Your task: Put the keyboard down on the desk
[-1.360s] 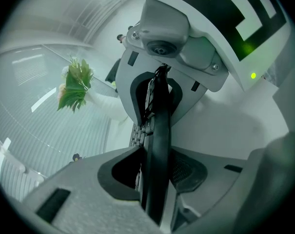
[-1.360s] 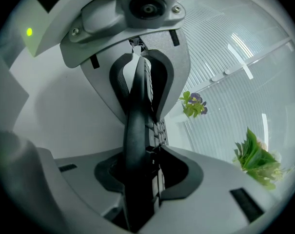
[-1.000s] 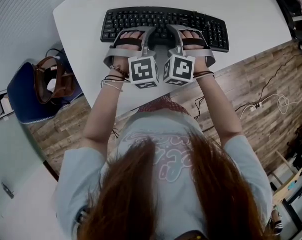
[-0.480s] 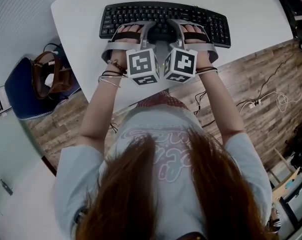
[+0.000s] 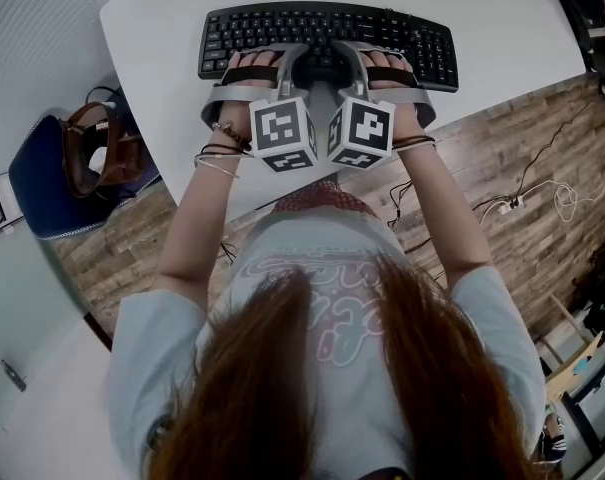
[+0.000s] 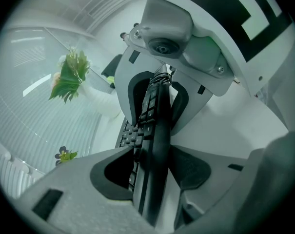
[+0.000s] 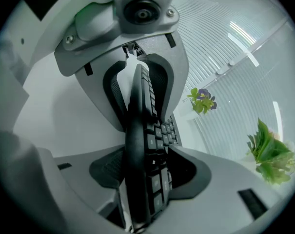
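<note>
Jaws have just been opening on both sides: left gripper (image 5: 287, 63) and right gripper (image 5: 354, 60) stand spread, pads clear, one keyboard's (image 5: 282, 26) near edge between each pair. It lies flat on the desk (image 5: 502, 28), bare top open to its right. Two grippers, one bag (image 5: 97, 153) beyond the left rim.

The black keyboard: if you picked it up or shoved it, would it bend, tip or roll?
Probably stiff: the keyboard shows no sag along its edge in either gripper view. Being wide and lying flat on the desk, it should slide rather than roll or tip.
</note>
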`<state>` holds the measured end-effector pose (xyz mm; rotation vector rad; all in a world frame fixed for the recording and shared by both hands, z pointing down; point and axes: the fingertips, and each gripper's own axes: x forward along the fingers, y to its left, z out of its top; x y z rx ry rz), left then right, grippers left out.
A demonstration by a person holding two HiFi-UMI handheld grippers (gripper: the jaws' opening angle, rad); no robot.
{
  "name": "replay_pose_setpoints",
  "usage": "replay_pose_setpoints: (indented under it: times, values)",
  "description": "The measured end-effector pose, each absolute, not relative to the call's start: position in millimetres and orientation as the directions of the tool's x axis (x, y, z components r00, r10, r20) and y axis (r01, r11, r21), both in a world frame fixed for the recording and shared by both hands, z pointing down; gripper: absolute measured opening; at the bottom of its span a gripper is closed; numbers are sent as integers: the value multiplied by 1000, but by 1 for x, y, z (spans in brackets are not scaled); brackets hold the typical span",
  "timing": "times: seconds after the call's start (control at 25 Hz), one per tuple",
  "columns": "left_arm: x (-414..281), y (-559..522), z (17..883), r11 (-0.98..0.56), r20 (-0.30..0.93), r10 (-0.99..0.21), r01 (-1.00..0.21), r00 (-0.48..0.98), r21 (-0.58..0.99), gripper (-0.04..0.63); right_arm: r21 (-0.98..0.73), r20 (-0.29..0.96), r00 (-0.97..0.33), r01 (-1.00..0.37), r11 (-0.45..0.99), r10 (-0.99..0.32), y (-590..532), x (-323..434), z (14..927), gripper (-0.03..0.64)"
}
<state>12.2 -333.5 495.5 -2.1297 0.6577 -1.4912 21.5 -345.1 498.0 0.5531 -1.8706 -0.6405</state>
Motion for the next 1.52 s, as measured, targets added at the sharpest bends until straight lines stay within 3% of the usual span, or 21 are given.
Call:
replay_pose_setpoints:
  times: [1.52]
  values:
    - [3, -314, 495, -828, 778, -560, -195, 286, -525, 198, 580, 738, -352, -105, 808, -576, -325, 22, 499, 245]
